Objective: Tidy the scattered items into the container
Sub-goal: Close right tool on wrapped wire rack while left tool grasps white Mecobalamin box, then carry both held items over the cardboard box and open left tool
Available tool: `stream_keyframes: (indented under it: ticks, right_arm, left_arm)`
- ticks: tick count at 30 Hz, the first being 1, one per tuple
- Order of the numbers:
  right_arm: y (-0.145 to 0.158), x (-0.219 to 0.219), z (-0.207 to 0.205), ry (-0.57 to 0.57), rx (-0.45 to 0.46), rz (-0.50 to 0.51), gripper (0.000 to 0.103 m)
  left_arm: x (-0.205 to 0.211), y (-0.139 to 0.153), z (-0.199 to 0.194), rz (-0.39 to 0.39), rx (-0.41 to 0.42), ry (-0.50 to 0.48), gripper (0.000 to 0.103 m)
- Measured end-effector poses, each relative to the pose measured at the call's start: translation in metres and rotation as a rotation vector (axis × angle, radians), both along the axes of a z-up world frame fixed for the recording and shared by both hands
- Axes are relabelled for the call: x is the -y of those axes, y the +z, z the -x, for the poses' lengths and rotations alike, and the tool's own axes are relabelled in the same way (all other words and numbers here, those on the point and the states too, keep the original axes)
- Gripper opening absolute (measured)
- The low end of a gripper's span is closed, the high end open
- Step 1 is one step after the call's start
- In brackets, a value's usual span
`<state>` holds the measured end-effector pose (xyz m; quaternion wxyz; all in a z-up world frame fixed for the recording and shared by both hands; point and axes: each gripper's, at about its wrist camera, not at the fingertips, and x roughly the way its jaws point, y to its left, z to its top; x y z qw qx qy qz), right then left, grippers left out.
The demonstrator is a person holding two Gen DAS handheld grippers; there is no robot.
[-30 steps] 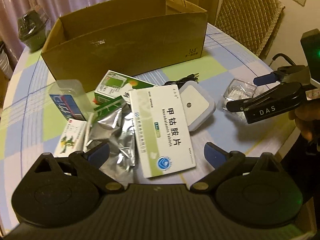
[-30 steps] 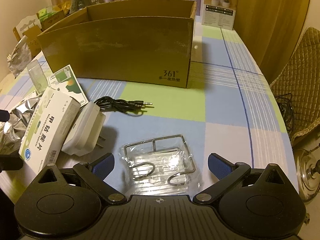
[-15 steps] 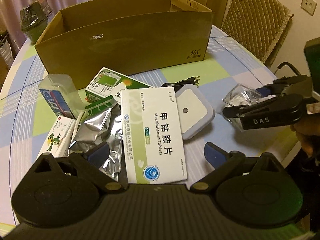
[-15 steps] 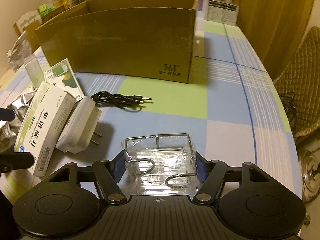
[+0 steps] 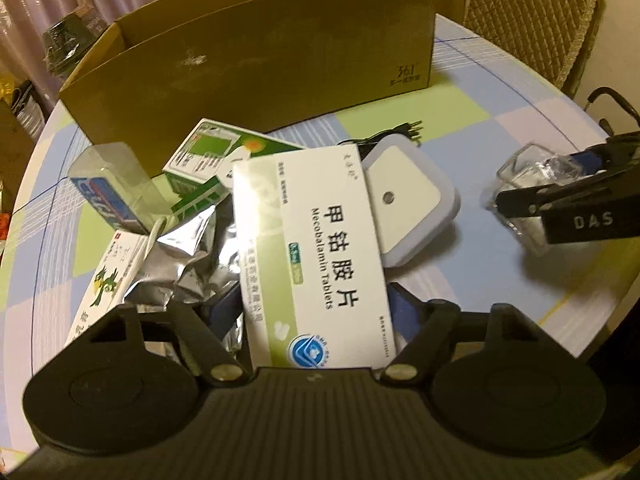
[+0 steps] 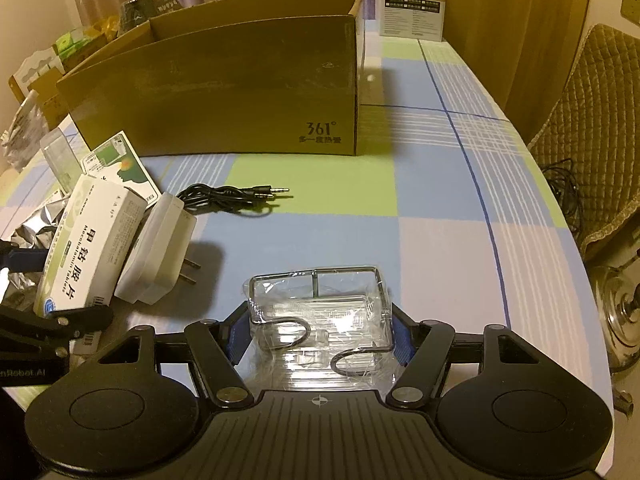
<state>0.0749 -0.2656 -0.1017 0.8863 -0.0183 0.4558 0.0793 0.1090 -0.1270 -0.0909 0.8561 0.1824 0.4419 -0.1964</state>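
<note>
Altogether one cardboard box [image 6: 224, 92], two tongs, left tongs [image 5: 316, 312], right tongs [image 6: 318, 330].

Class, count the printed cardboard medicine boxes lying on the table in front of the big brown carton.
3: the white Mecobalamin tablet box between the left gripper's closing jaws, the green-and-white box behind it, the bird-printed white box at far left. Foil may hide more.

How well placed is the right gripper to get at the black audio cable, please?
Probably not yet: the right gripper is shut on the wrapped wire rack. Otherwise, bare tablecloth leads to the black audio cable.
</note>
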Motion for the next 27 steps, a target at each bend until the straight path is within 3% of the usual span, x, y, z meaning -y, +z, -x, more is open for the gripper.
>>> stream_keyframes:
  ticks: [14, 27]
  right_arm:
    - [0.021, -0.006, 0.011, -0.014, 0.033, -0.008, 0.069]
    - [0.081, -0.015, 0.015, -0.022, 0.137, -0.036, 0.069]
  left_arm:
    - [-0.007, 0.030, 0.009, 0.065, -0.001, -0.008, 0.067]
    - [-0.021, 0.083, 0.007, 0.146, 0.032, 0.017, 0.067]
